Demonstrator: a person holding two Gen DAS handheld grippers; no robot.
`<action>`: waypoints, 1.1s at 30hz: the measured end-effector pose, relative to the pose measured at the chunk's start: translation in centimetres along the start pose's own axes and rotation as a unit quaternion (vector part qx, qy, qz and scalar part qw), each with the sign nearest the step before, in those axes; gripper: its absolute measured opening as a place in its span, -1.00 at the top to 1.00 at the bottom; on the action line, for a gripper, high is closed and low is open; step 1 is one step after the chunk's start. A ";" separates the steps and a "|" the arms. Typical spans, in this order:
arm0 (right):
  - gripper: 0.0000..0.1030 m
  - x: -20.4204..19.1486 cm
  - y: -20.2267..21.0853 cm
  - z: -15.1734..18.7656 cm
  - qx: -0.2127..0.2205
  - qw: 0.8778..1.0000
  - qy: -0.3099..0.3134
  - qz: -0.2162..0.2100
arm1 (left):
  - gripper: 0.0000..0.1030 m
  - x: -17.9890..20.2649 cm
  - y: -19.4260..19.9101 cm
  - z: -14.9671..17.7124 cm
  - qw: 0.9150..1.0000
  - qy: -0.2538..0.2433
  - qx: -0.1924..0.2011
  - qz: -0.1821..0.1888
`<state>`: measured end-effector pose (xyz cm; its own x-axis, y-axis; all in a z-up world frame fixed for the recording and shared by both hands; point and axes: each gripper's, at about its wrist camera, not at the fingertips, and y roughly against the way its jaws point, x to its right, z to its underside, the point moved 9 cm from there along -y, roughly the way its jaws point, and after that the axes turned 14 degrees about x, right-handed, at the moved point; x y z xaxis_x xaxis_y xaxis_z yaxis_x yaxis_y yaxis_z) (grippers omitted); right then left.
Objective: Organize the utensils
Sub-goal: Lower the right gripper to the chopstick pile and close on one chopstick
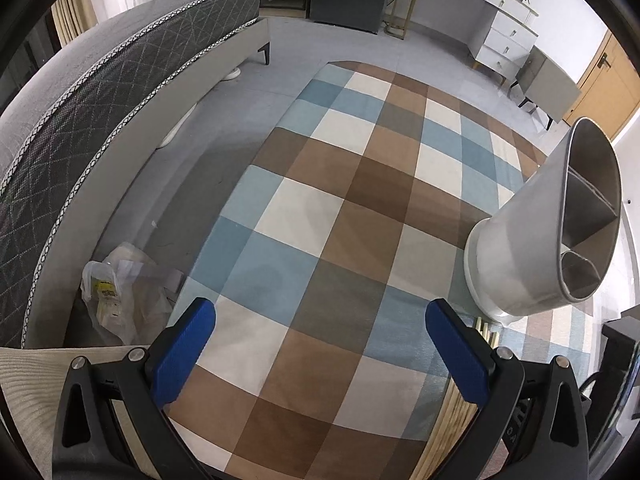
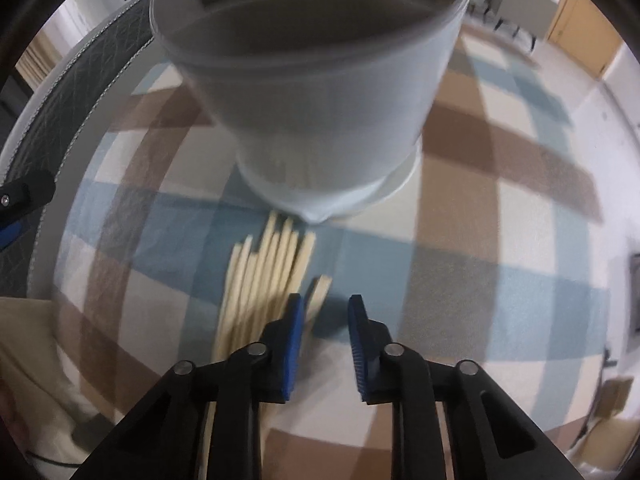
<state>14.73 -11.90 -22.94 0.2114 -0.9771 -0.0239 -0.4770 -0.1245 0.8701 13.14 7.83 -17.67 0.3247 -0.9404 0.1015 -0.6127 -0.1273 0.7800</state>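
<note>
At lower centre: right gripper (image 2: 322,308) over chopsticks (image 2: 268,276).
Jaws narrow, gripping nothing; holder (image 2: 320,92) above. Left gripper (image 1: 320,312) jaws wide, empty.

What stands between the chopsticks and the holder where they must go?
Nothing visible does. The chopsticks lie flat on the checked cloth, tips close to the foot of the holder. Its open top looks unblocked. The right tool hangs over their near ends, holding none.
</note>
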 end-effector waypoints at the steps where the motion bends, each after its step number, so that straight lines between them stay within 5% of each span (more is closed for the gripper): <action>1: 0.61 -0.1 -0.1 0.0 0.001 1.000 0.003 0.003 | -0.98 0.0 0.0 0.0 1.000 -0.002 0.000 -0.002; 4: 0.62 -0.3 0.0 0.0 0.008 1.000 0.008 0.005 | -0.98 -0.2 -0.2 0.2 1.000 -0.005 -0.002 -0.008; 6: 0.83 -0.1 0.2 -0.1 0.013 1.000 -0.005 -0.001 | -0.98 -0.3 -0.1 0.3 1.000 -0.004 -0.004 -0.011; 12: 0.90 2.8 1.6 -0.4 0.048 0.994 -0.093 -0.036 | -0.98 1.0 0.3 0.8 0.999 -0.046 0.010 -0.011; 20: 0.90 5.7 6.0 -2.8 0.143 0.969 -0.184 -0.082 | -0.98 4.6 -1.0 4.9 0.993 -0.094 -0.047 0.056; 27: 0.90 8.4 8.7 -3.9 0.191 0.947 -0.235 -0.107 | -0.91 5.8 -2.2 8.2 0.985 -0.153 -0.076 0.032; 33: 0.90 10.1 10.3 -4.1 0.216 0.933 -0.263 -0.118 | -0.91 6.2 -2.2 8.6 0.986 -0.142 -0.083 0.037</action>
<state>15.48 -22.36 -12.19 -0.0400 -0.8493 -0.5264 -0.7938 -0.2929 0.5329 10.33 -0.46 -24.04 0.0538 -0.9985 0.0040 -0.4926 -0.0230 0.8699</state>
